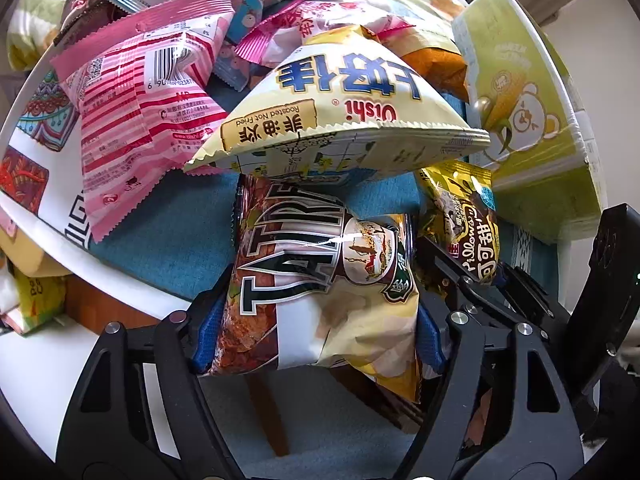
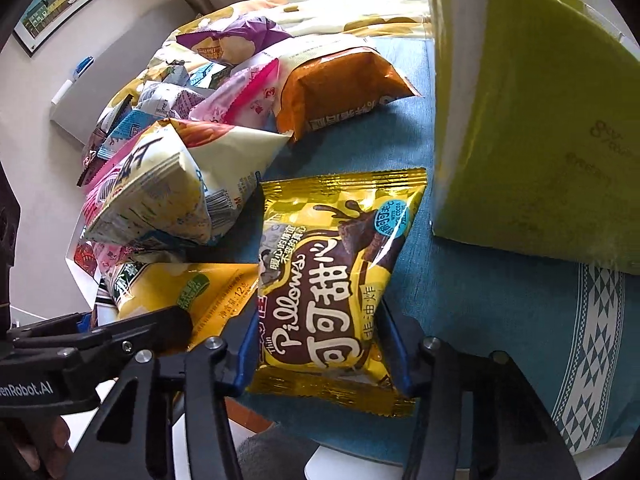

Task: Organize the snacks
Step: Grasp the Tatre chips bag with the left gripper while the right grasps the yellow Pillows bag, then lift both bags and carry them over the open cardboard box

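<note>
Two grippers, two catches: left gripper (image 1: 316, 344) clamped on one Tatiri chip bag (image 1: 320, 292), right gripper (image 2: 324, 356) squeezing one gold Pillows packet (image 2: 332, 280); one green box (image 2: 532, 120) alongside.

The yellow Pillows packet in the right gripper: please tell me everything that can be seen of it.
The Pillows packet is a small glossy foil pouch, yellow with a brown panel, white lettering, a round blue badge and crimped end seams. It looks sealed and puffy. The right gripper is shut on its lower part, with a blue pad on each side. The packet slants over the teal tablecloth, beside a cream chip bag and the green box. The left wrist view shows it too.
</note>
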Tool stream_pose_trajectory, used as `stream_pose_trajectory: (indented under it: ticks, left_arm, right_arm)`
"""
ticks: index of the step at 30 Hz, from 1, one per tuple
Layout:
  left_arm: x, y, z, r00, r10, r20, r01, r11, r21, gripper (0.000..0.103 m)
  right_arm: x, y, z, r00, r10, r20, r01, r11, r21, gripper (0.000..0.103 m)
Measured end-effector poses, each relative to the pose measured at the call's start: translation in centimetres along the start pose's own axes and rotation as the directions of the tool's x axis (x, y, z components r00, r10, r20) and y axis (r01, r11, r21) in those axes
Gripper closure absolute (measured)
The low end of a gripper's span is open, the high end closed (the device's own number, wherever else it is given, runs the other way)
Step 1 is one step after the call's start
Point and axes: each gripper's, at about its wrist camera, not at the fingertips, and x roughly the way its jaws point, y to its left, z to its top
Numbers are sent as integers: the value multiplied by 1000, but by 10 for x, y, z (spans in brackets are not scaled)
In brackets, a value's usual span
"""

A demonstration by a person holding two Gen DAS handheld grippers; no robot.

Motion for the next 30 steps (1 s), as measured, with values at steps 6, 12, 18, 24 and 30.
stream_pose_trajectory:
  ticks: [6, 12, 18, 24, 30]
  left_arm:
    - [-8, -8, -4, 1000, -15, 7, 15, 1000, 23, 31]
    - [-23, -14, -11, 999, -31, 20, 30, 999, 43, 31]
    - [-47, -16, -24, 998, -50, 38, 48, 997, 56, 31]
    - [-71, -34, -39, 995, -55, 87, 48, 996, 81, 31]
    - [-105, -48, -50, 985, -47, 164, 32, 995, 96, 31]
  right_arm:
    - [-11, 5, -6, 1000, -25, 14, 26, 999, -35, 56]
    - [-25, 14, -12, 998, -50, 34, 52, 996, -73, 57]
    - [-47, 16, -19, 996, -62, 57, 68, 993, -101, 57]
    - [-77, 19, -22, 992, -69, 104, 84, 985, -149, 57]
    - [-109, 21, -21, 986, -42, 163, 74, 977, -198, 57]
